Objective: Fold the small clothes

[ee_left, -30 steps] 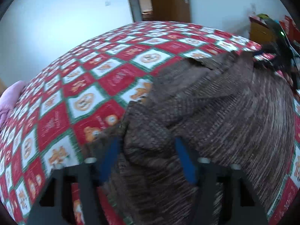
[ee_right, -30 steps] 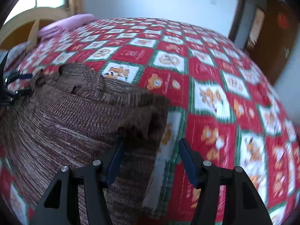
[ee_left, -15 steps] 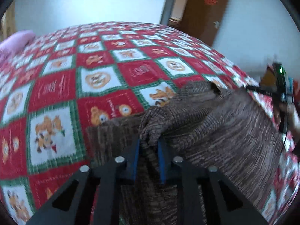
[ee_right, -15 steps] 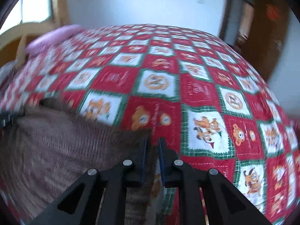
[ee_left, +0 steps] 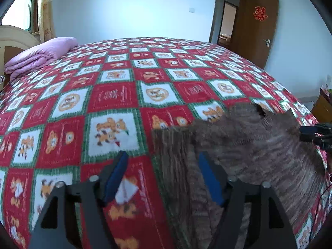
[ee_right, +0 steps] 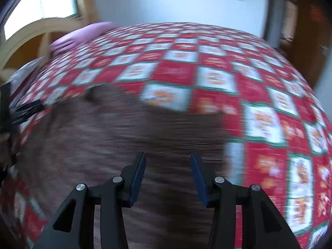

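Observation:
A brown knitted sweater (ee_left: 259, 149) lies on the red, white and green checked bedspread (ee_left: 116, 95). In the left wrist view my left gripper (ee_left: 164, 176) is open over the sweater's left edge, its right finger against the knit and nothing gripped. The right gripper shows at that view's right edge (ee_left: 315, 134). In the blurred right wrist view the sweater (ee_right: 124, 137) fills the lower left, and my right gripper (ee_right: 168, 176) is open just above it, holding nothing. The left gripper's dark shape shows at the left edge (ee_right: 25, 110).
A folded pink quilt (ee_left: 39, 56) lies at the bed's far left by a cream headboard (ee_right: 27, 39) and window. A brown door (ee_left: 257, 27) stands open at the back right. A wooden cabinet (ee_left: 321, 105) sits beyond the bed's right edge.
Both grippers were shut on folds of the sweater half a second ago; both have opened and let go. The sweater lies flatter, and the right view has swung sideways, blurred.

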Motion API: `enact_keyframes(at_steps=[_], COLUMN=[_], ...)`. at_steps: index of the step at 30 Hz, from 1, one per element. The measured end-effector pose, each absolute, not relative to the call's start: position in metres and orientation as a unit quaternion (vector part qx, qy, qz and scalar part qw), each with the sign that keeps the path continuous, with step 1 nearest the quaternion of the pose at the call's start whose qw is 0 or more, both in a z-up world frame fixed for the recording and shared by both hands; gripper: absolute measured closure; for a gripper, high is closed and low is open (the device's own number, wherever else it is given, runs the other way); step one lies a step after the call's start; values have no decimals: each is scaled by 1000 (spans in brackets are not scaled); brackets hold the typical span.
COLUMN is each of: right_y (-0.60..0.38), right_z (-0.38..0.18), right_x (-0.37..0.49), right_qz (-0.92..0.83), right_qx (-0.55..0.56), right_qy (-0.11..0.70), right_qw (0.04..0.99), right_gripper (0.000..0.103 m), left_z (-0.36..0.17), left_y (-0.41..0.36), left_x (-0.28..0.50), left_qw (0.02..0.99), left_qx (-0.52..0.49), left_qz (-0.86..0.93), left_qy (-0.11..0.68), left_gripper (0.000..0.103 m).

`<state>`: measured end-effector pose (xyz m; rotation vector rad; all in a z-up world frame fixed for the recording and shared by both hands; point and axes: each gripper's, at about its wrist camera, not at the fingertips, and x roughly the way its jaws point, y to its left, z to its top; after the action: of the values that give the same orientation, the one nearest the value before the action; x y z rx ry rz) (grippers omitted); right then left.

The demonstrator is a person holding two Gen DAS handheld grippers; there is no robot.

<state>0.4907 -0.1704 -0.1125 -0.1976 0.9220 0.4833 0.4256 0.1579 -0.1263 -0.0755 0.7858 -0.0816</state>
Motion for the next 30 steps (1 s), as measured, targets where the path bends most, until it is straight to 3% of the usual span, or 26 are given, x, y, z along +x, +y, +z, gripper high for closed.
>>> enact_keyframes(at_steps=[7,11,15,20,27,29,30], right_y=[-45,-7,5,41,94,111,119], right_z=[-126,-145,-138,-112,-119,-133,-142], right_x=[475,497,520,500,521,536,542], right_qz=[351,333,254,333,356,341,342], right_qx=[-167,-172,-132,-113,-133,-158,-162], right_qy=[458,479,474,439,464,481,496], right_qw=[800,794,833,827,800,792,782], right_gripper=[57,57,57,57,58,66,82], left_z=[-147,-154,-155,-157,-157,-157,-156], left_y=[134,149,147,148,154,156,156], left_x=[408,400,388,380,371,369,368], left_qw=[907,902,904,905,907,908,909], left_qx=[24,-24,-20,-30,-57,-64,-66], left_qz=[-3,8,29,41,42,40,39], left_qy=[420,432,426,423,415,412,411], left_gripper=[28,20,19,18,18,18,18])
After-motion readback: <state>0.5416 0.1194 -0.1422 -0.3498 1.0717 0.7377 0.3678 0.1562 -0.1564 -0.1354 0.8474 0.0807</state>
